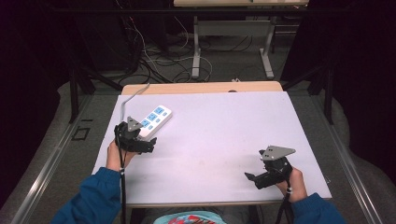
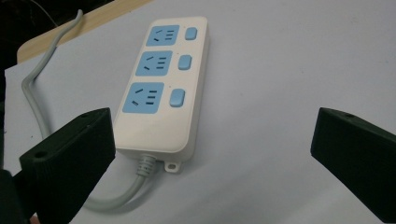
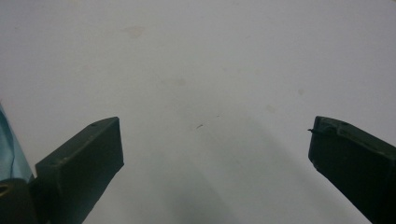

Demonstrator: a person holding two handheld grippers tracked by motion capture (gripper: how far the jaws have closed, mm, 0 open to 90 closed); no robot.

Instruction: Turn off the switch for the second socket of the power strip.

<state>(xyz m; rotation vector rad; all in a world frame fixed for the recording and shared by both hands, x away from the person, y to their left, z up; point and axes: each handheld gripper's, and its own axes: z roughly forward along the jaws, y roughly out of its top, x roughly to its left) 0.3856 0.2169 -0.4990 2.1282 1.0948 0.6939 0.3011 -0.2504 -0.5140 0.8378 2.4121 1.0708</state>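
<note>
Grippers low over the table, one to each side, both near the front edge. Right gripper sits near right, held in a hand with a blue sleeve behind it, jaws pointing left and spread wide with nothing between them; in the right gripper view they frame bare white surface with a few faint marks. Left gripper is a touch farther up on the left side, its hand gripping from below, jaws also wide apart and empty. Just beyond it lies the strip, a white power strip on the far left part of the table, angled toward far right. In the left gripper view the strip lies flat between the jaw tips but beyond them, untouched, closer to the left jaw, with three blue sockets and three blue switches in a row. Its cord leaves the near end, loops left and runs off toward the far edge.
</note>
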